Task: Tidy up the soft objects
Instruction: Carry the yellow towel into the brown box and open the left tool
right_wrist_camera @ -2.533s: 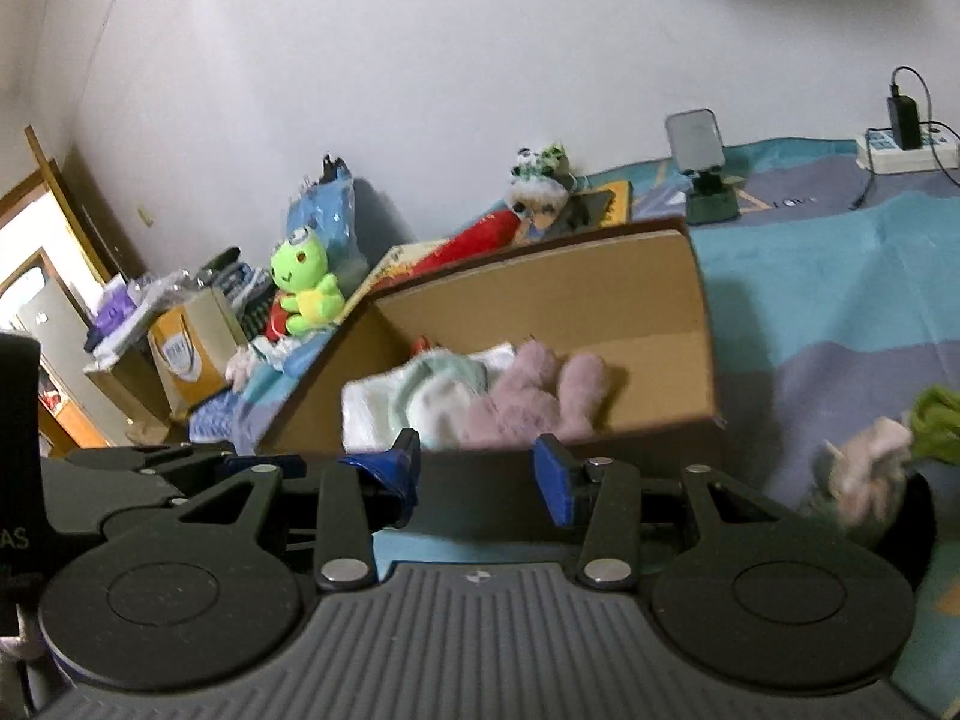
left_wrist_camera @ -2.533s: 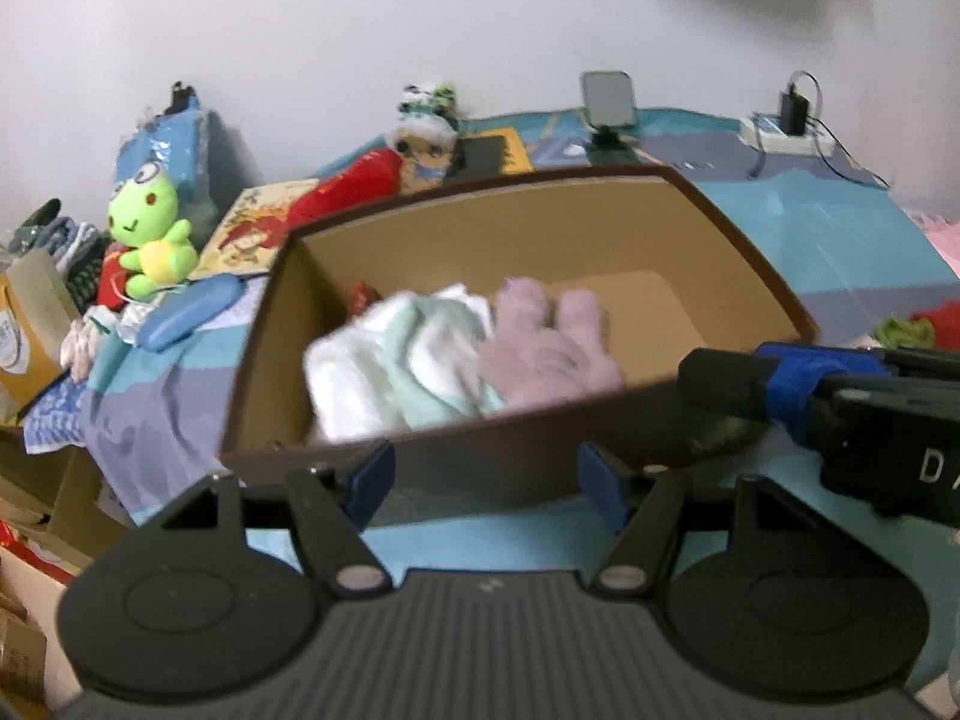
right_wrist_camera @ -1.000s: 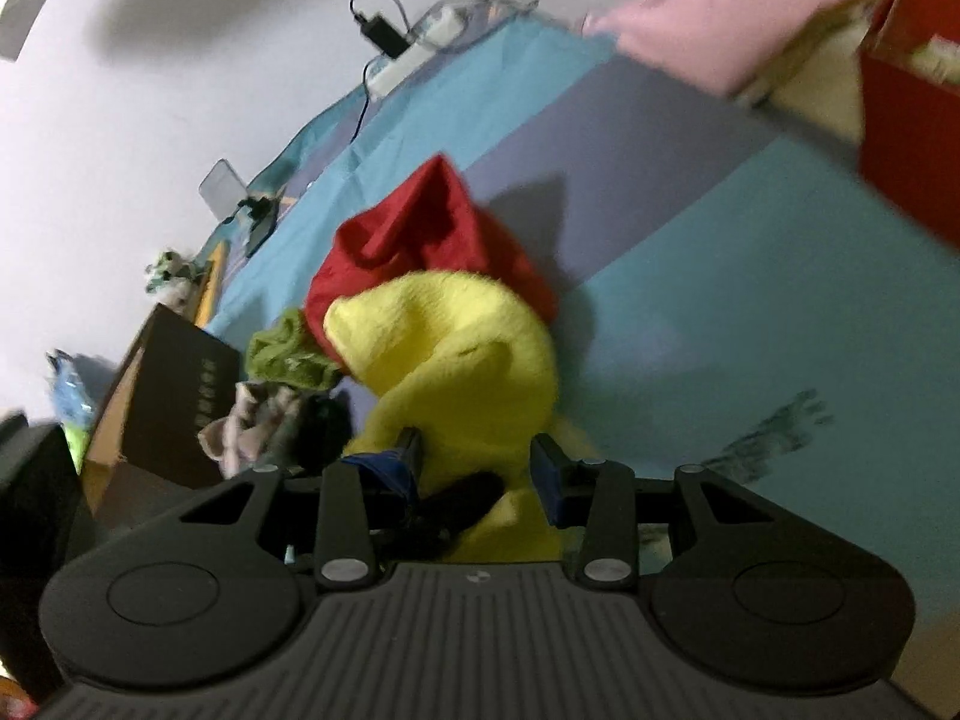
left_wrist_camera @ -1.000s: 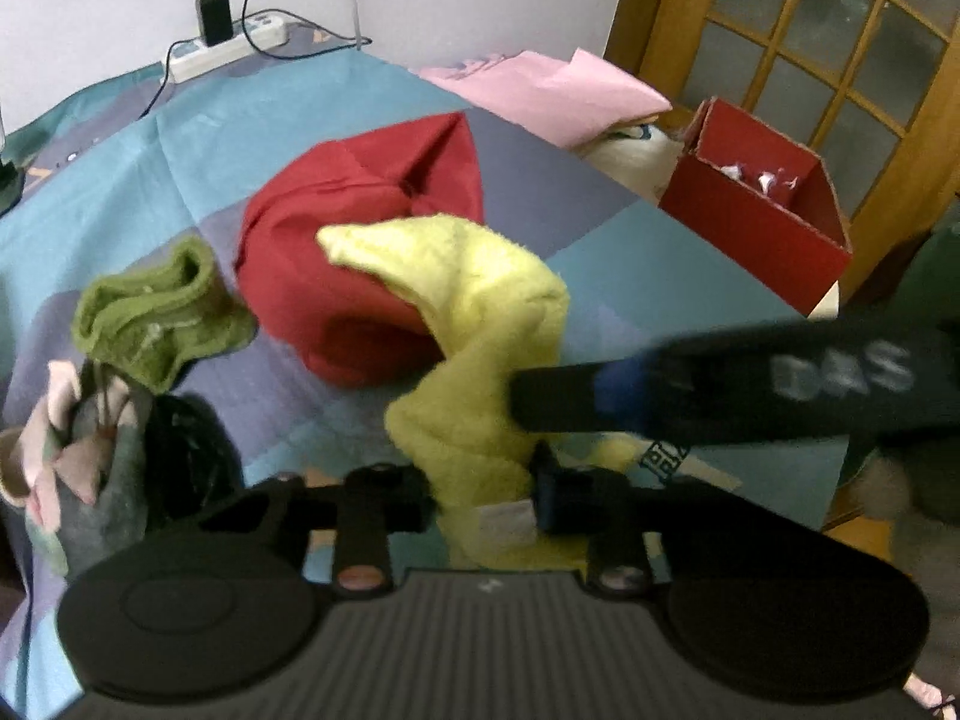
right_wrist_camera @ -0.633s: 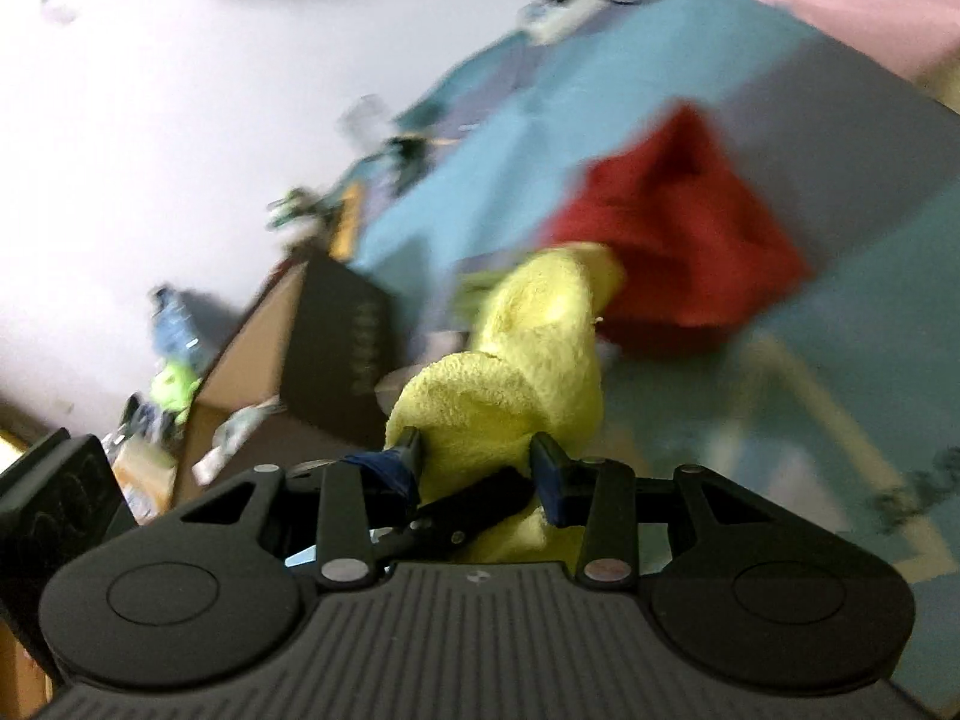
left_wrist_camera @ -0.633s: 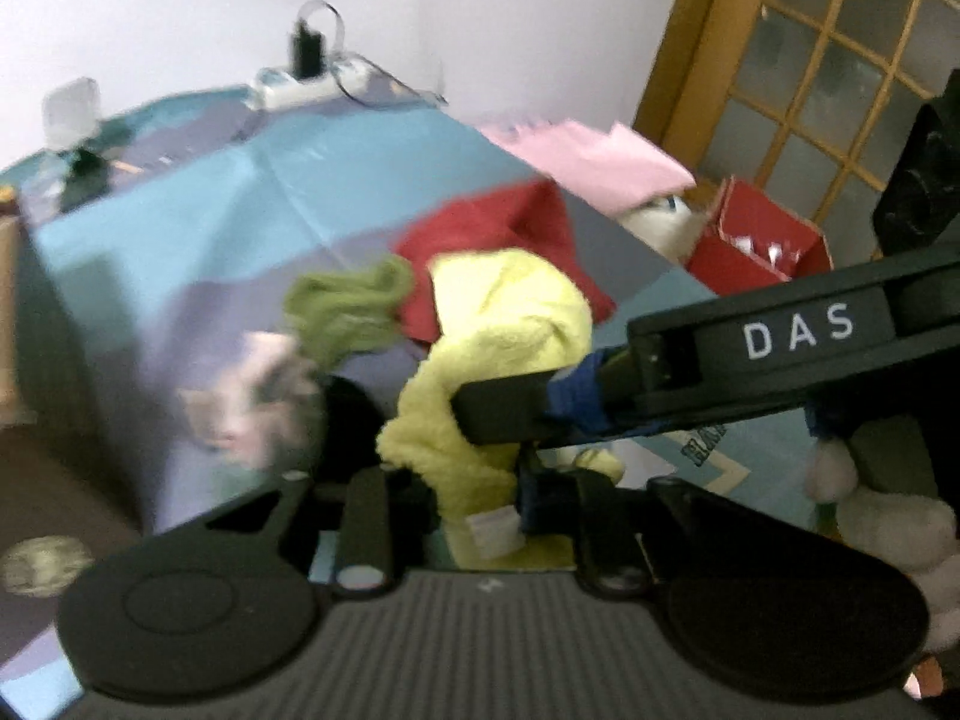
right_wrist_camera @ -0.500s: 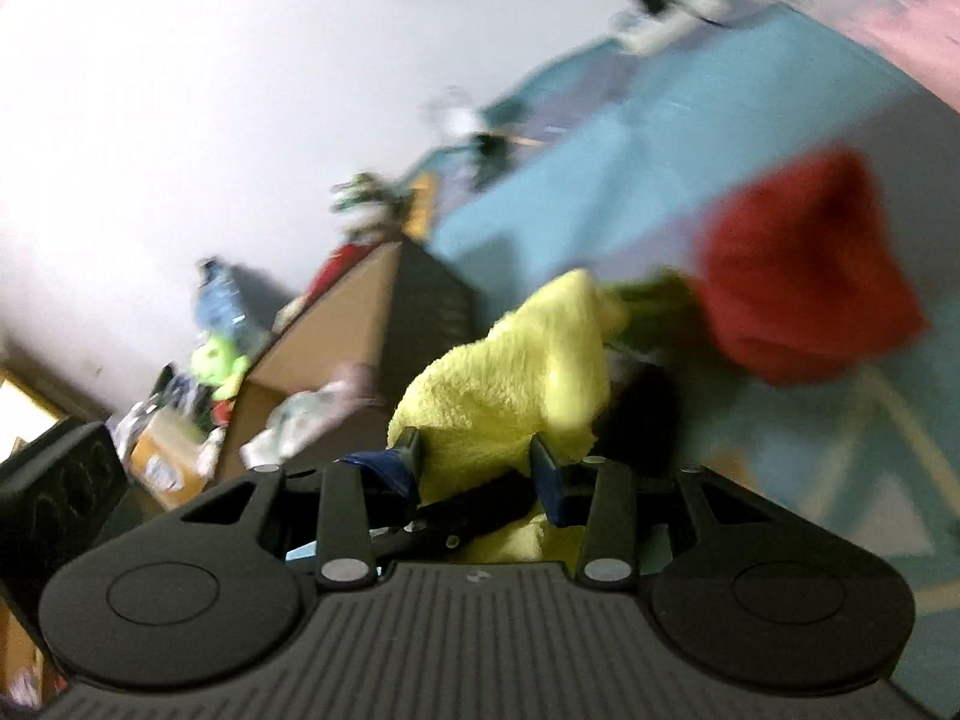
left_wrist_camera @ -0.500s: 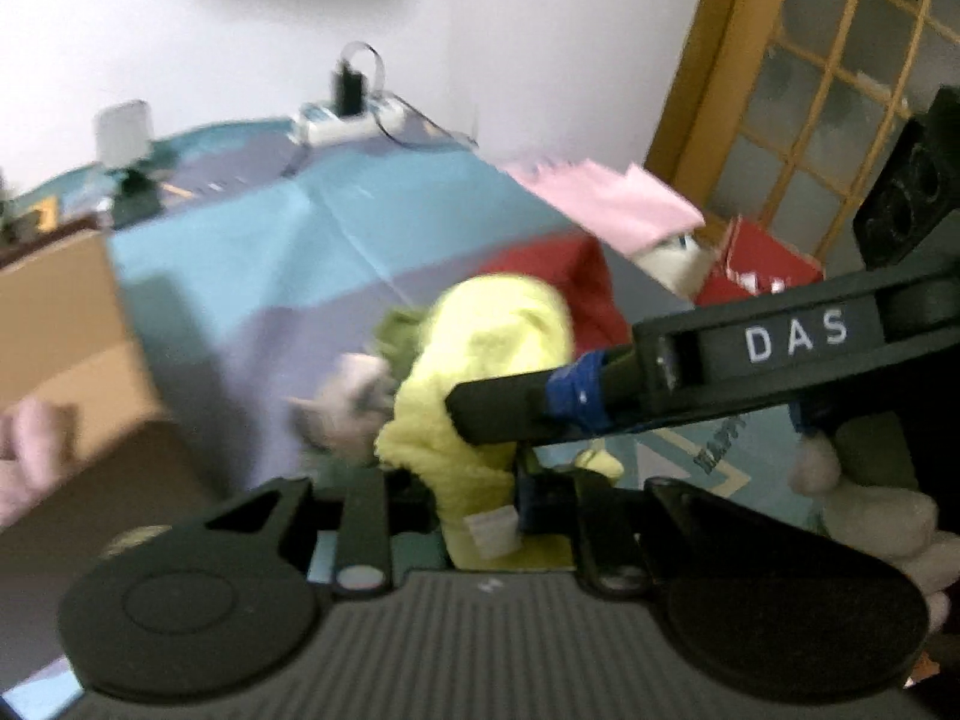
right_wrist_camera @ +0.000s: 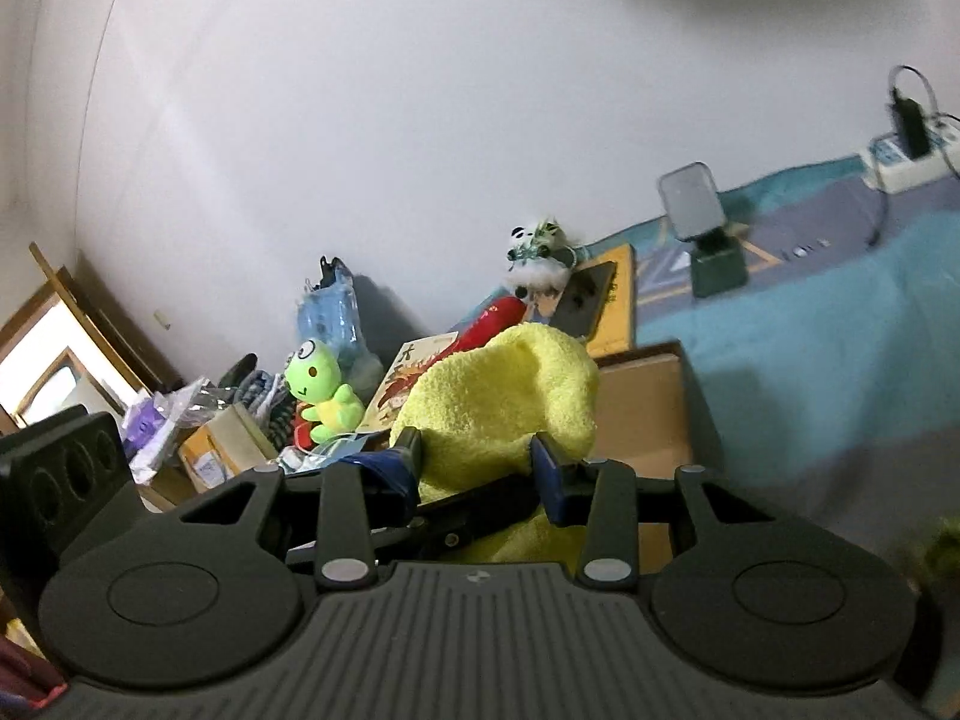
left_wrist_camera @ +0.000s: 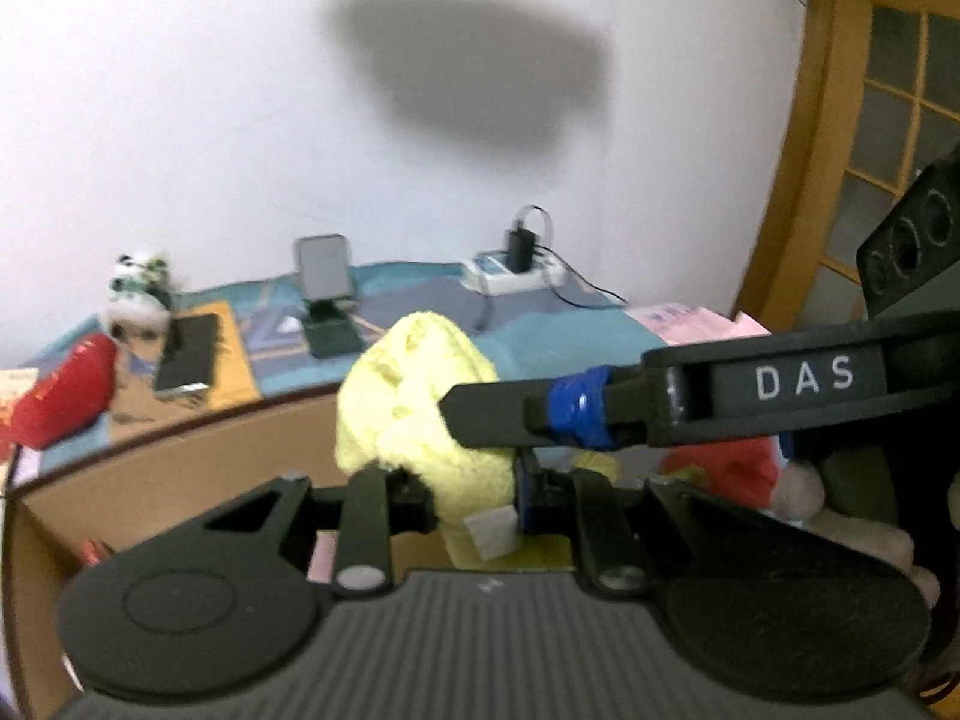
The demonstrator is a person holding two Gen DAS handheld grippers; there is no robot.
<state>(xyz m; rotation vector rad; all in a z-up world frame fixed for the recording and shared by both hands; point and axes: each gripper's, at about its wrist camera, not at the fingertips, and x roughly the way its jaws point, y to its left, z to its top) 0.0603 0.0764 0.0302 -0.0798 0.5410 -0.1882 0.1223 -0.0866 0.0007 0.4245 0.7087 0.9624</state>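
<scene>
L claw (left_wrist_camera: 471, 498) clamped narrow on lower end of yellow towel (left_wrist_camera: 414, 402), label tab just below pads. R claw (right_wrist_camera: 477, 462) w/ wider gap, also pinching same towel; its finger crosses L view. Towel bunched upright btwn both, held aloft. Cardboard box (left_wrist_camera: 198, 462) directly ahead & below, open top. Drop looks next; both claws about equally near.

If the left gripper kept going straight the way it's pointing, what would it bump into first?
The left gripper is already shut on the yellow towel, which goes with it. Beyond that, the far wall of the cardboard box probably comes first, though depth is hard to judge here.
</scene>
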